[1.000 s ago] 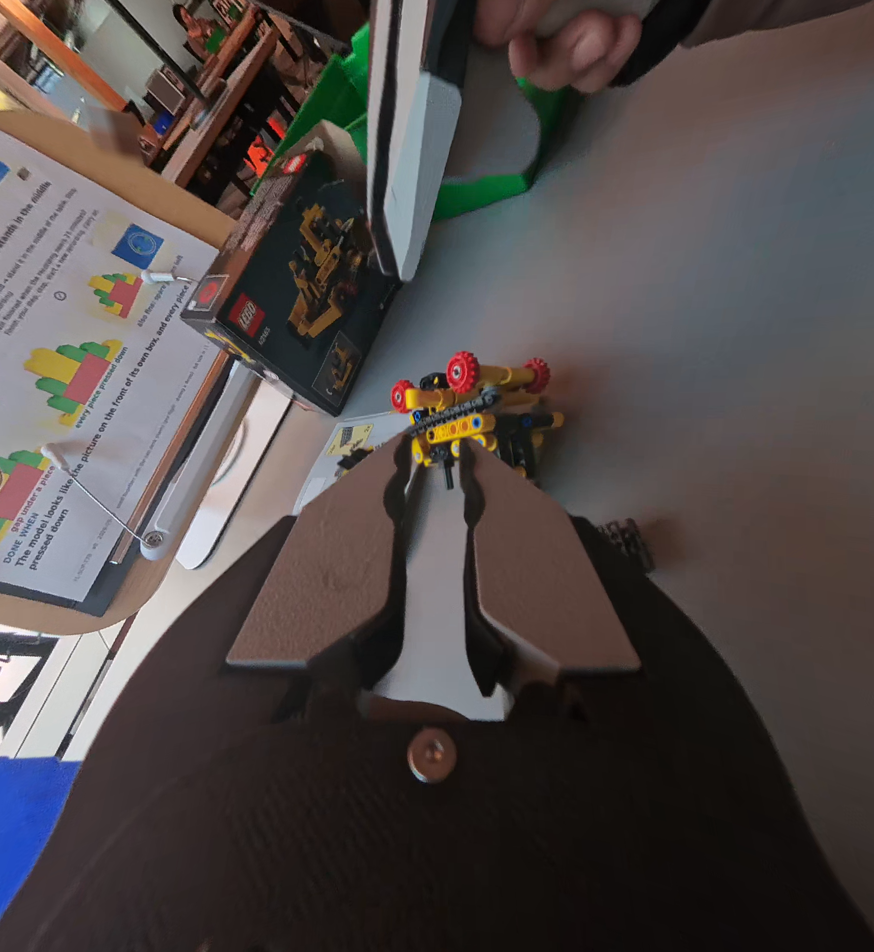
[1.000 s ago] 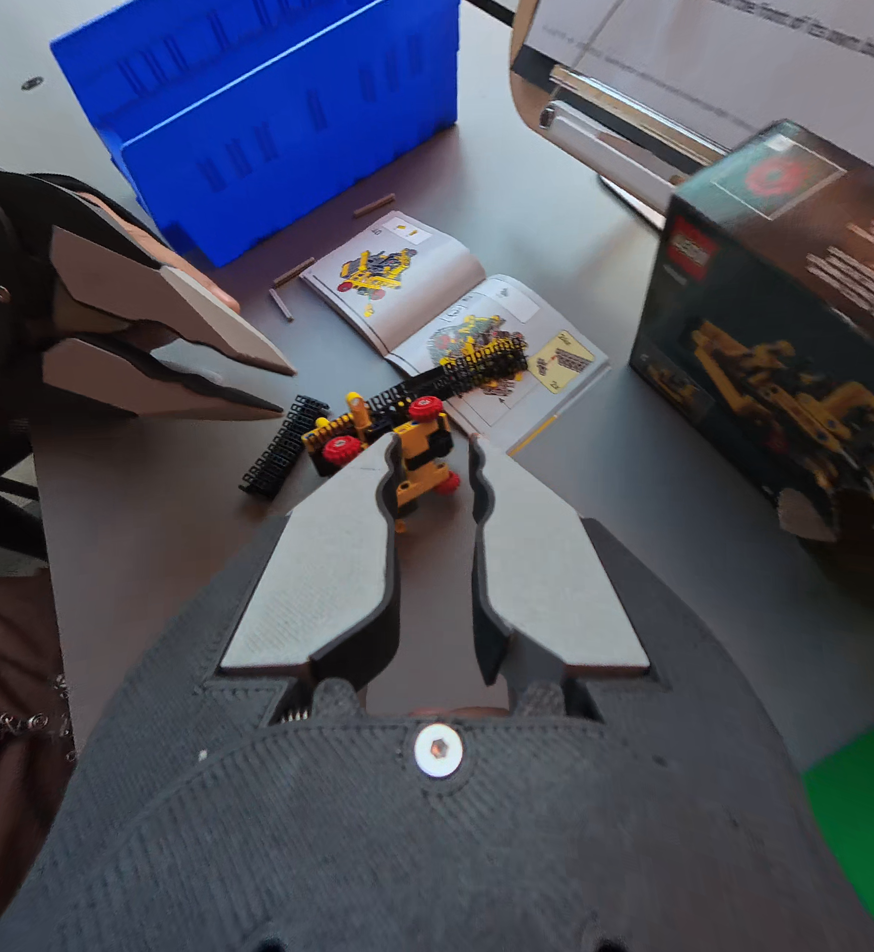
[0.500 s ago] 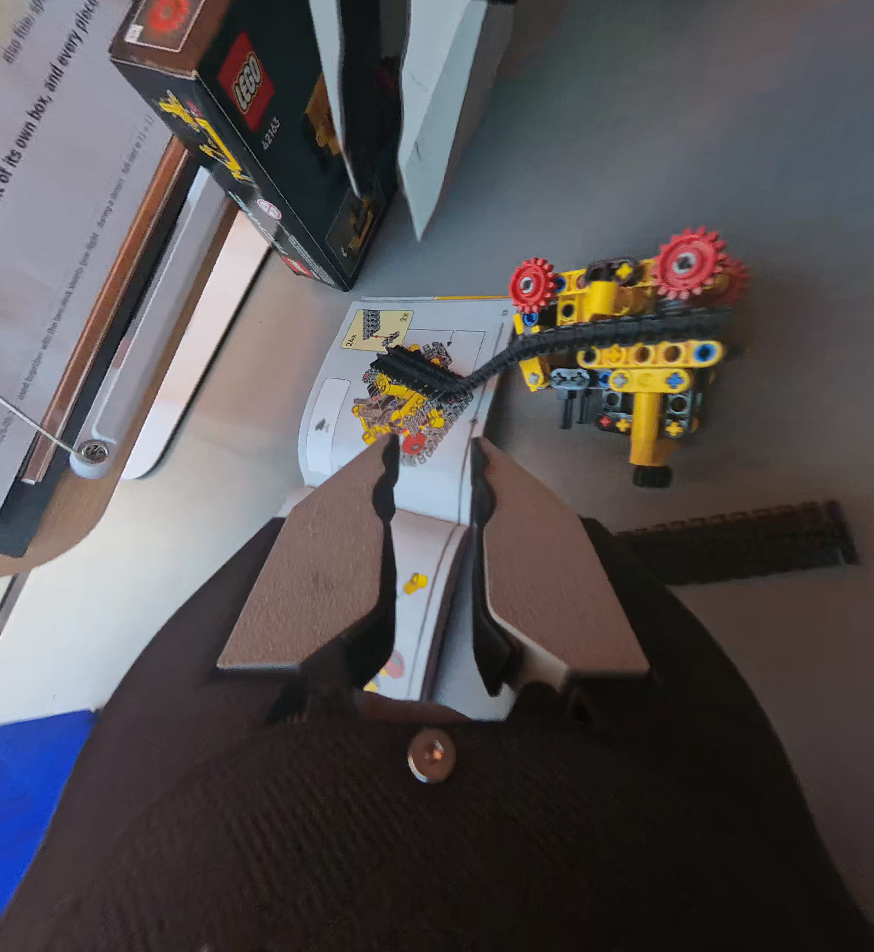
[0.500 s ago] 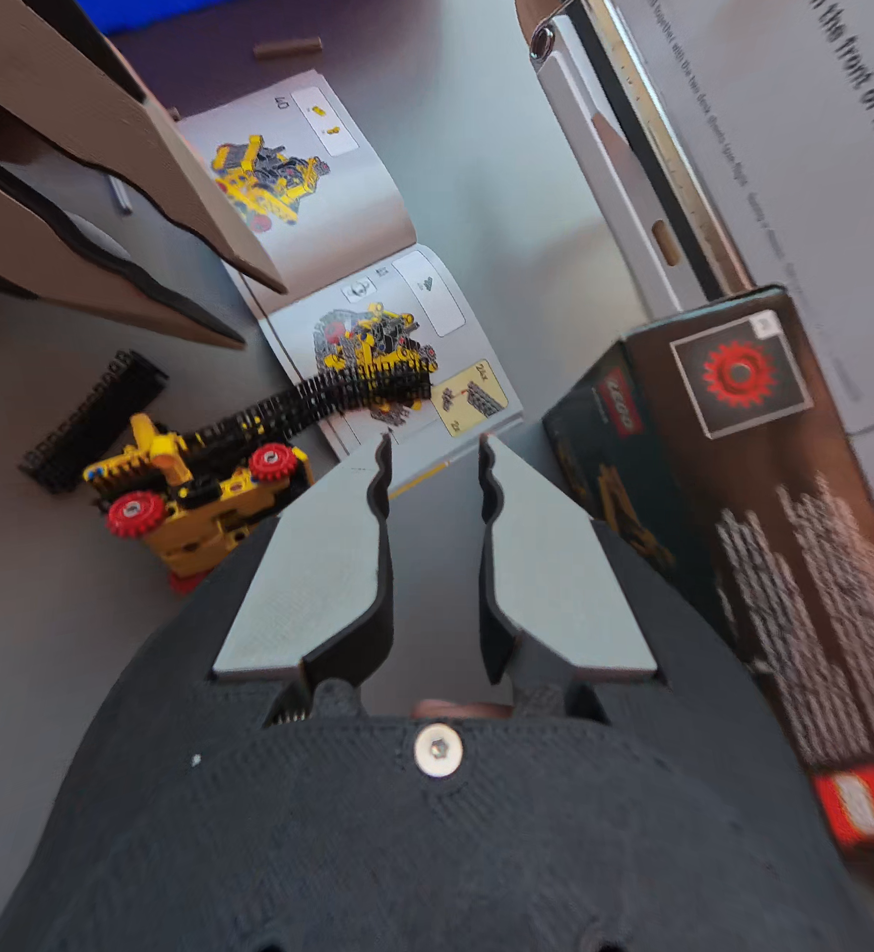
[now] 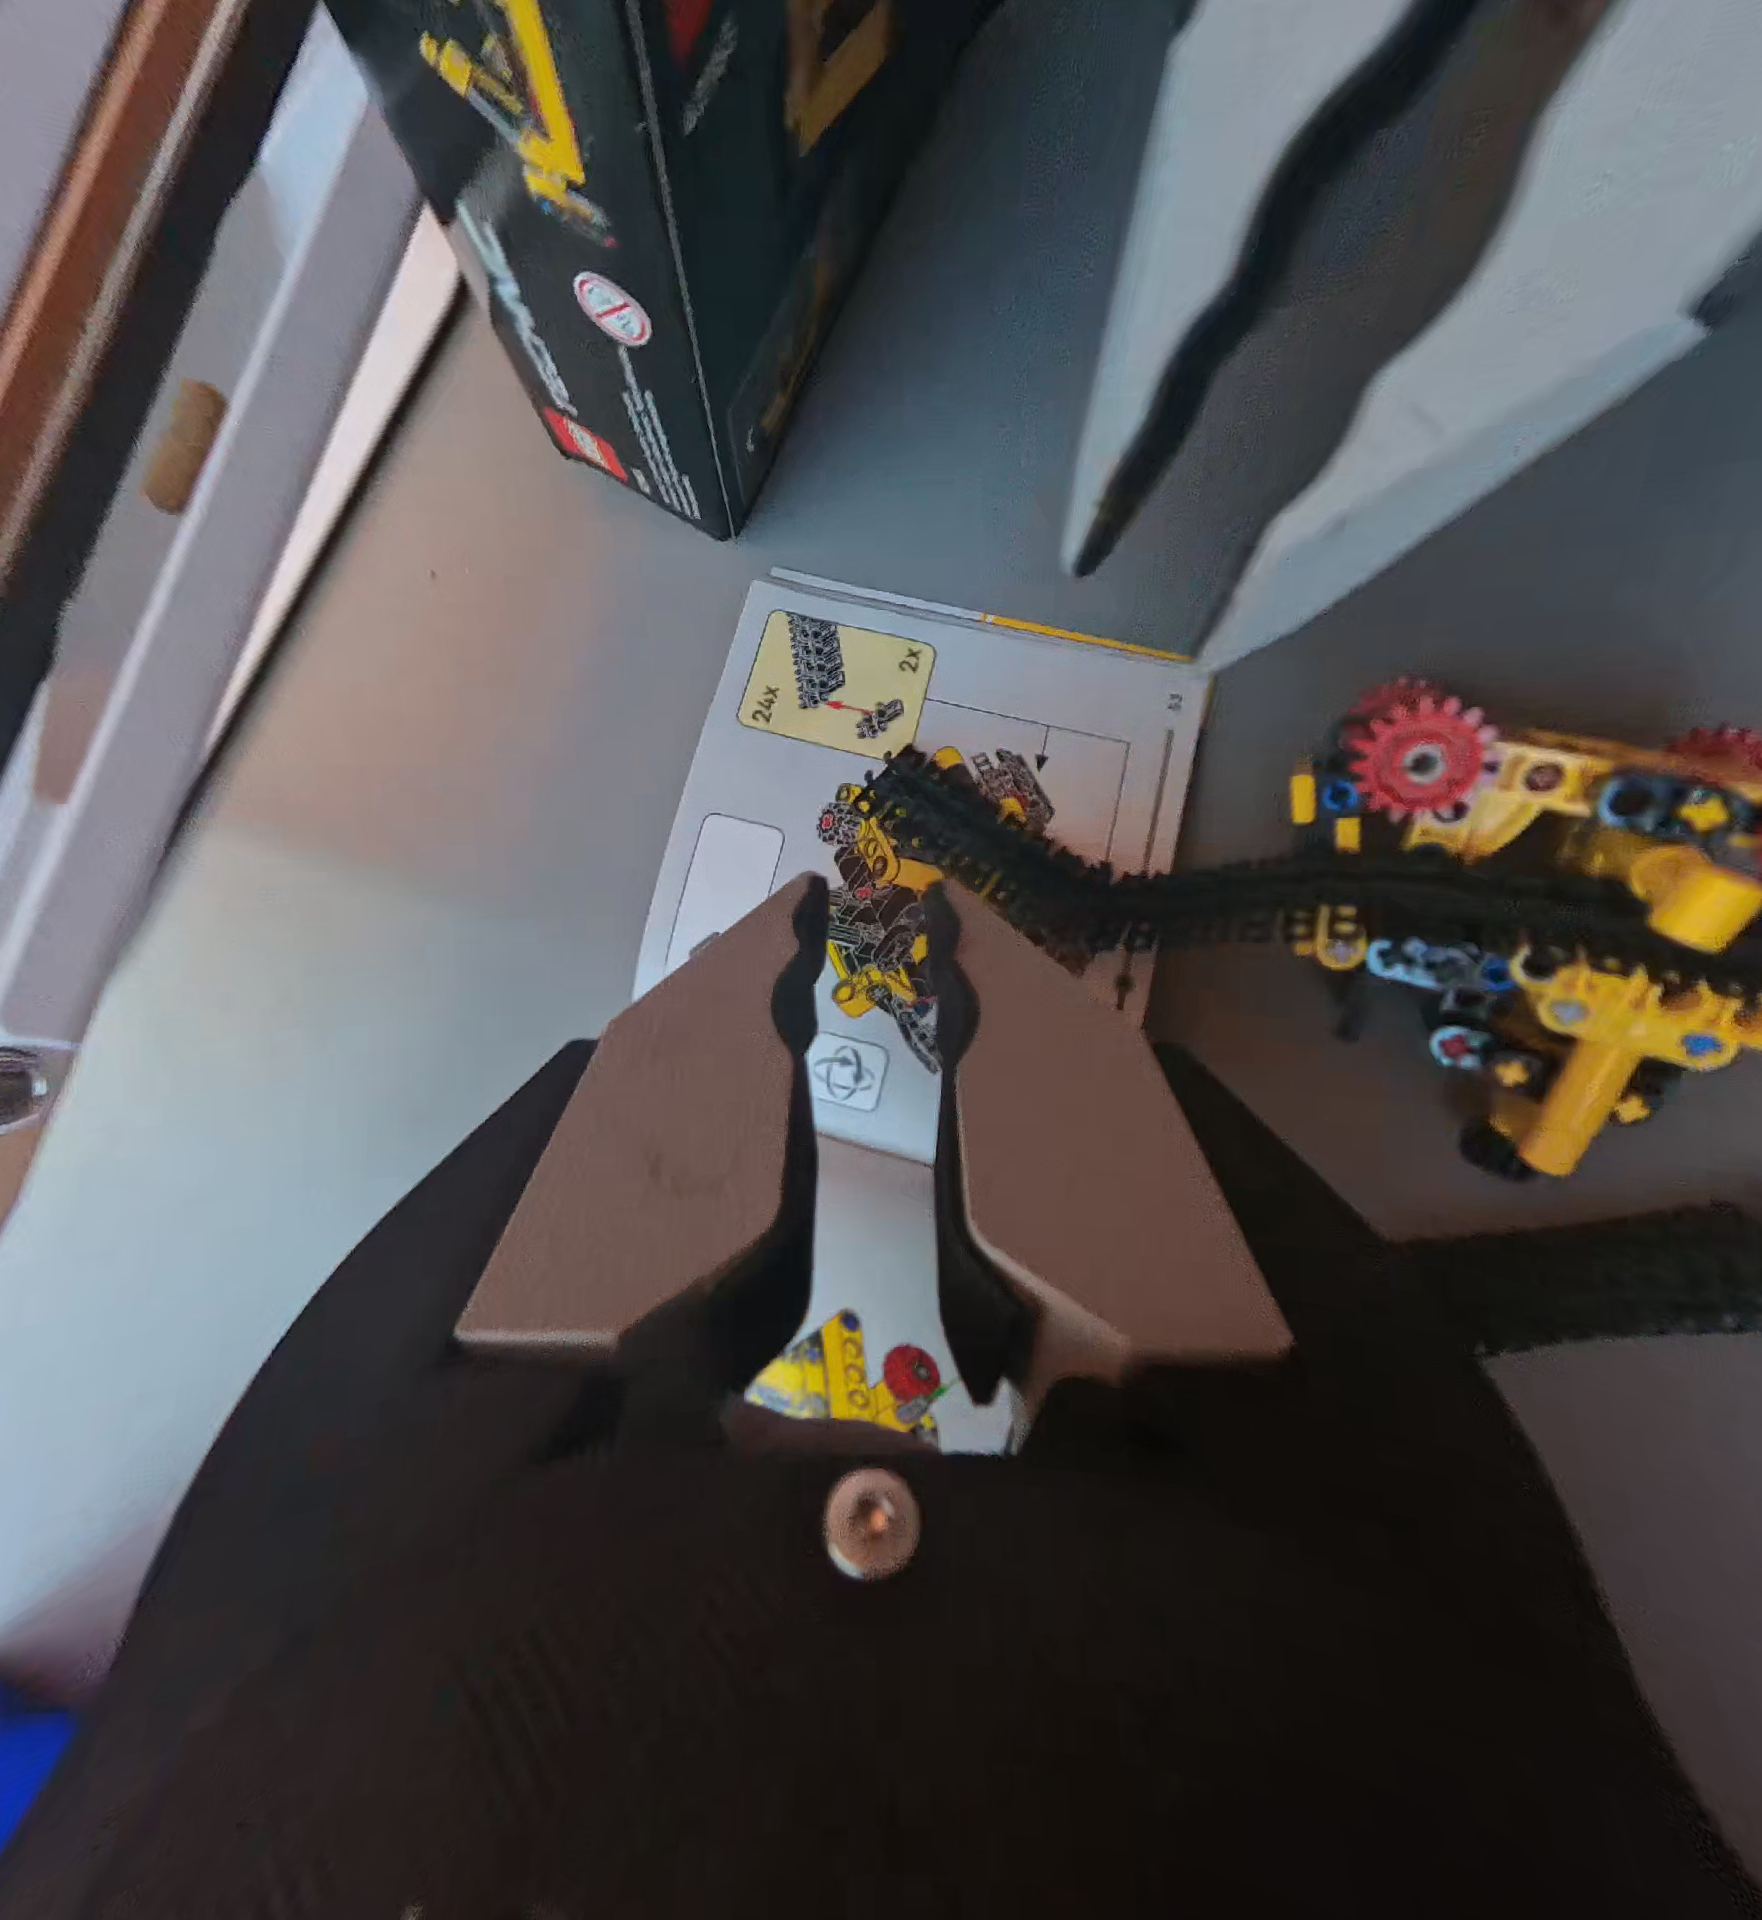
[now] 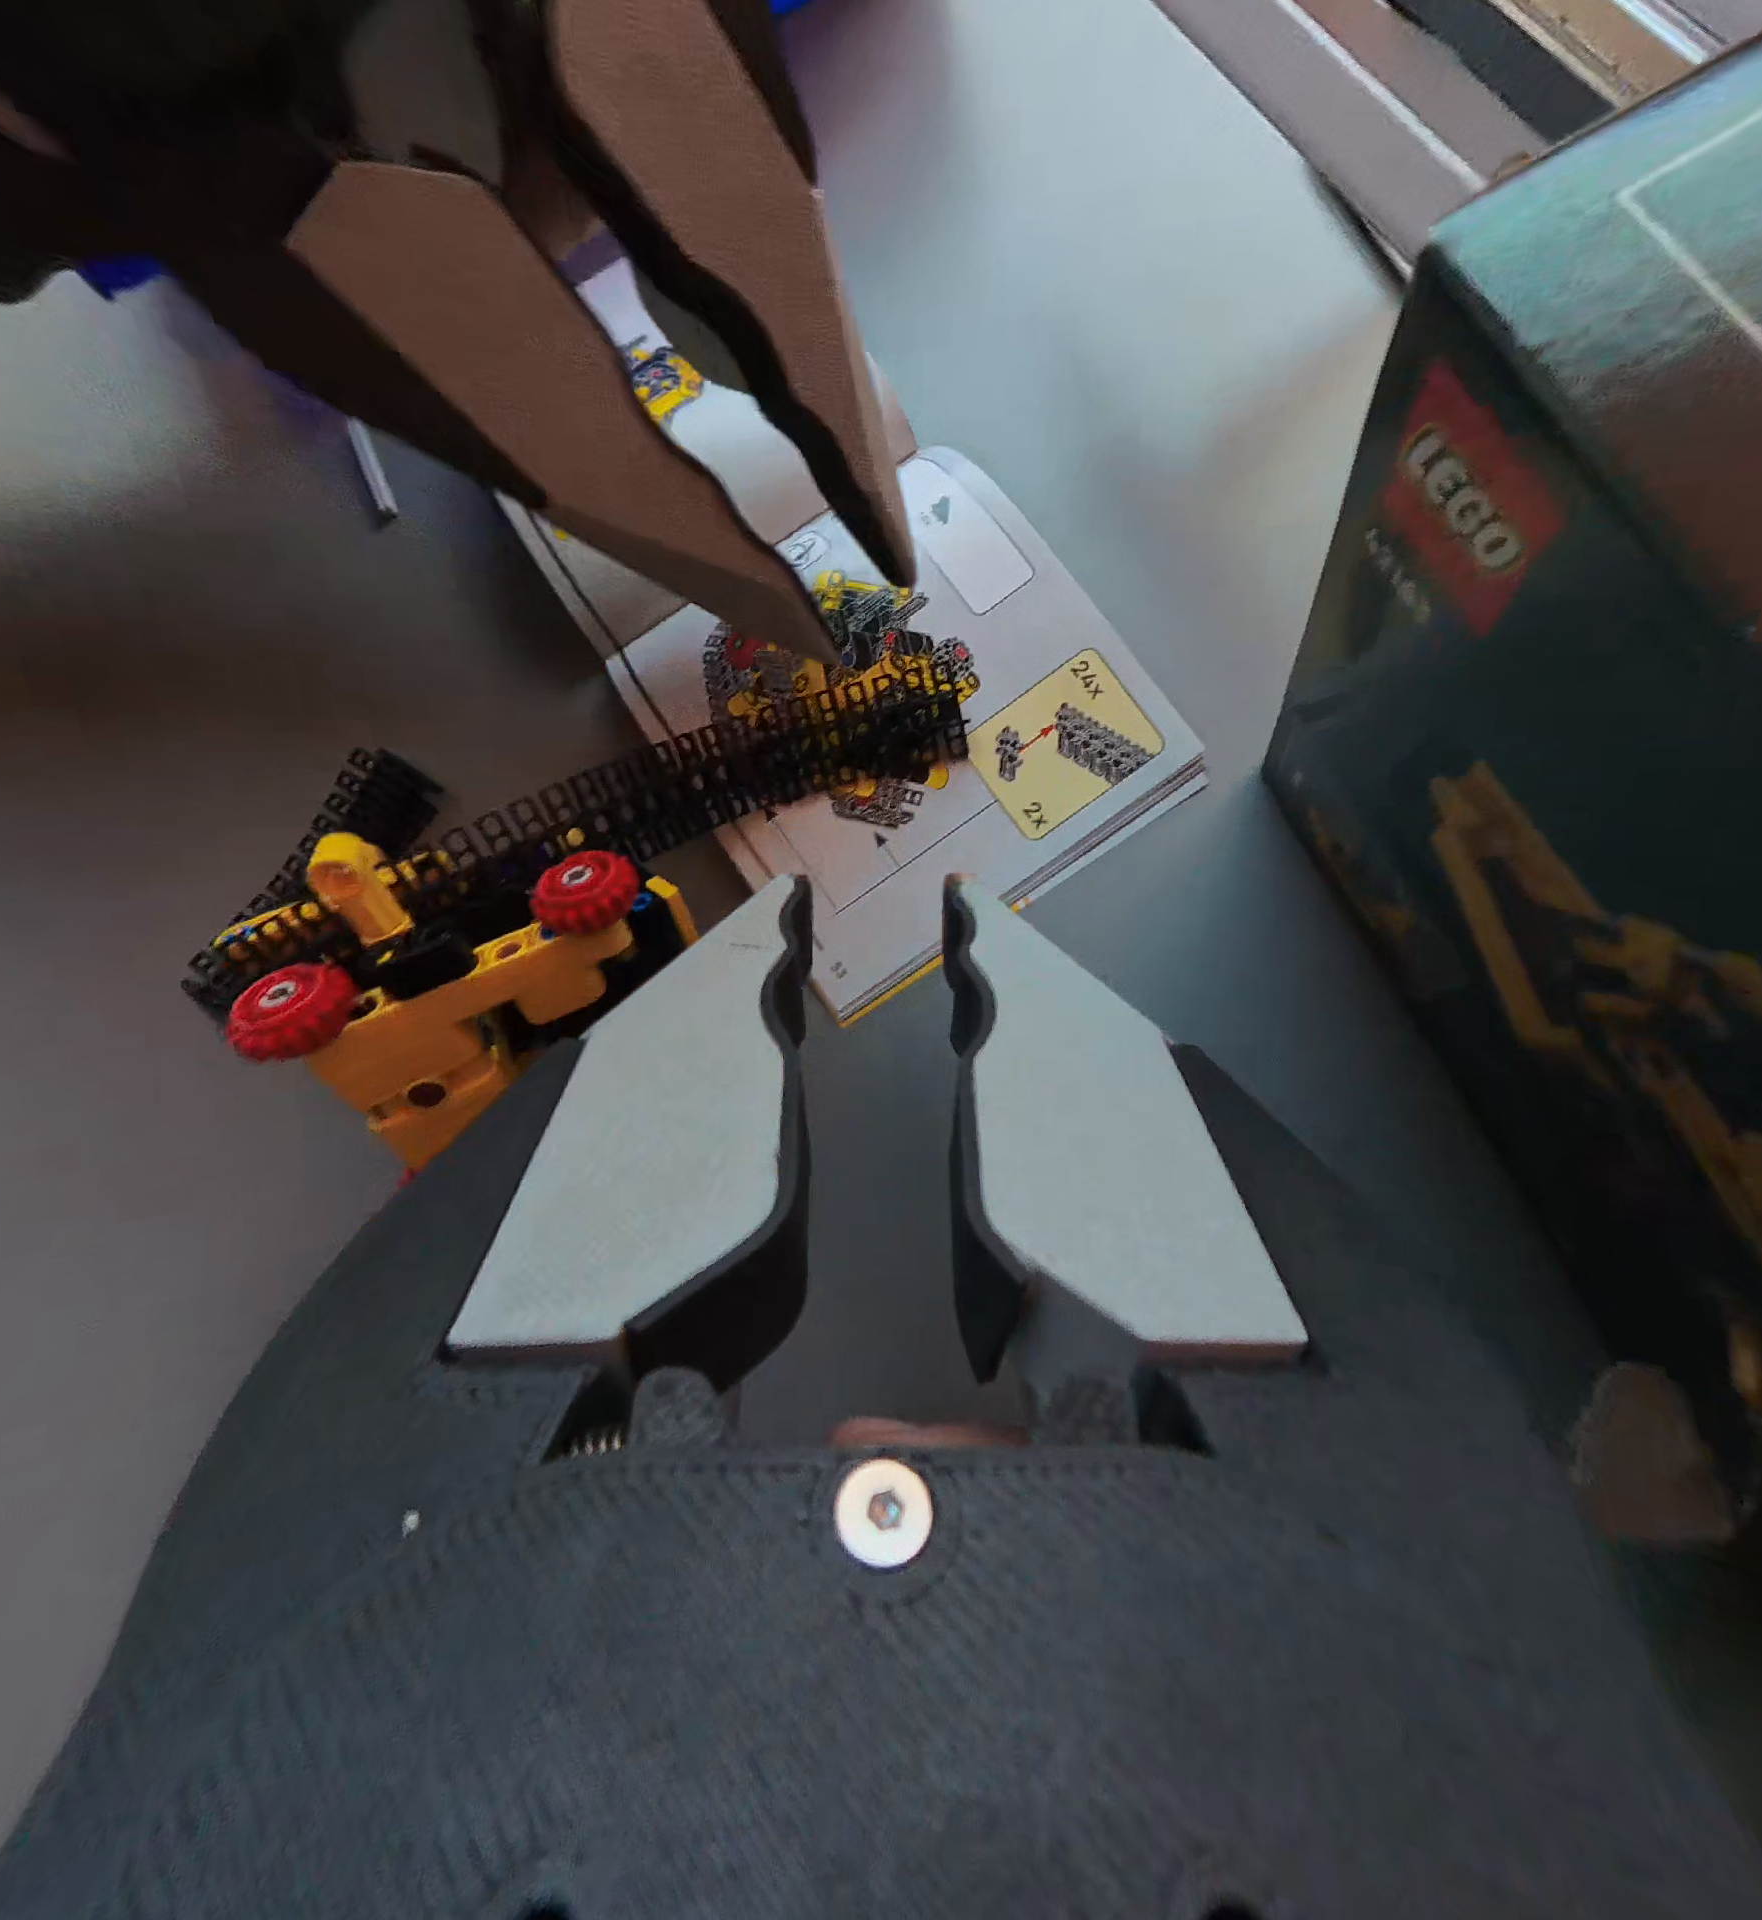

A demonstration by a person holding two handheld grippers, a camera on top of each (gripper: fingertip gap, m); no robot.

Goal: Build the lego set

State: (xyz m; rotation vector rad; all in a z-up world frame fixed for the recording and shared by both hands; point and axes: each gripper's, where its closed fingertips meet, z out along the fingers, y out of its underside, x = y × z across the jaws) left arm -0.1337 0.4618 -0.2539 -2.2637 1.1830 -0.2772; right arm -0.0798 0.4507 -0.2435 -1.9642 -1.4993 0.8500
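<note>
Item: box [image 5: 648,260], dark, upright at the far left of my left wrist view, just beyond the booklet.

Item: booklet [image 5: 960,748], open and flat on the table [image 5: 441,883], right of the box.

Item: my left claw [image 5: 872,914], tan pads, parted by a narrow gap, gripping nothing. Its tips hang over the booklet's printed page, just short of the track's free end.

Item: track [image 5: 1272,899], a black chain of links. Its long axis runs left to right across my left wrist view. The free end lies on the booklet just beyond and slightly right of my left tips; the other end runs to the model and looks draped across it, though I cannot tell whether it is seated there.

Item: model [image 5: 1583,935], yellow frame with red gears, on the table right of the booklet.

Item: second track [image 5: 1604,1283], a black strip lying loose near the model.

Item: my right claw [image 6: 877,894], grey pads, likewise parted and empty, poised over the booklet's near edge, with the model to its left.

Judgement: the left claw is nearer the track's free end, so the pick looks to be its job: a short reach forward and right, with the pads closing across the chain's width.
</note>
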